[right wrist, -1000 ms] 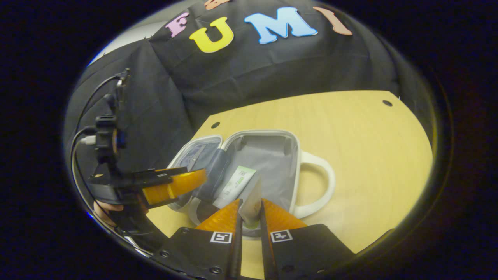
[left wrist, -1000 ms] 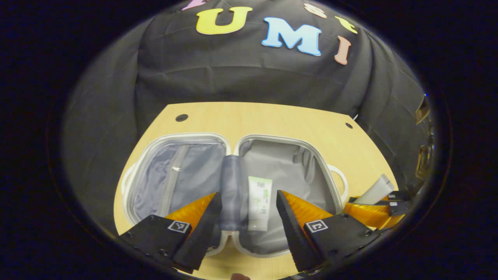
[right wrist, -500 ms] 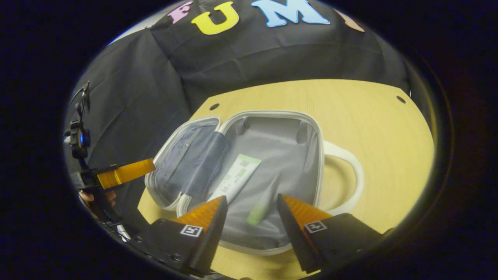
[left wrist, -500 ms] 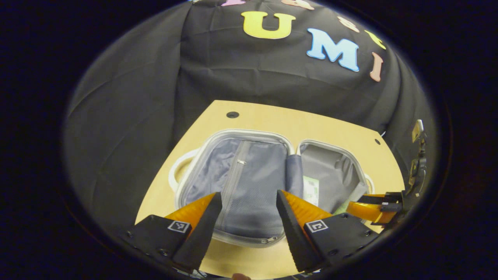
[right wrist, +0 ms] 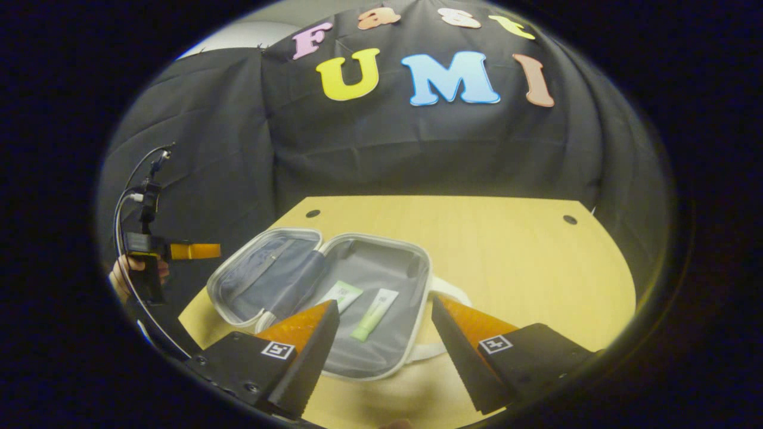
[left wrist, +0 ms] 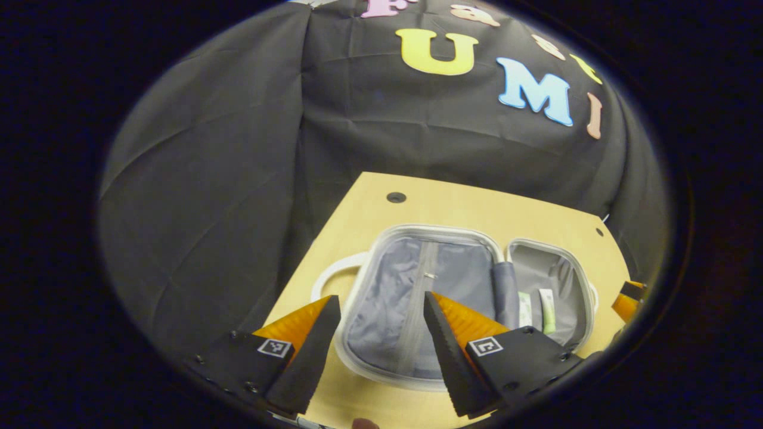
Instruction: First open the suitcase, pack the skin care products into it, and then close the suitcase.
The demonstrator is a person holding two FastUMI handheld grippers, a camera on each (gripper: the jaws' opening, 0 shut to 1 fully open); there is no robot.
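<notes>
Suitcase (right wrist: 411, 280): spread flat on the table (right wrist: 506, 250), both halves up. Two tubes (right wrist: 372, 313) lie side by side in its grey half, so packing looks complete. Left gripper (left wrist: 375, 325) and right gripper (right wrist: 384, 330): jaws apart, holding nothing, above the case, leaving it free for closing.

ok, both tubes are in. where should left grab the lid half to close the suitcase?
Probably the lid half's outer rim beside its handle, from the table's left. It lies flat and hinged to the tube-holding half, so the left gripper, jaws open, could pinch and fold it over.
</notes>
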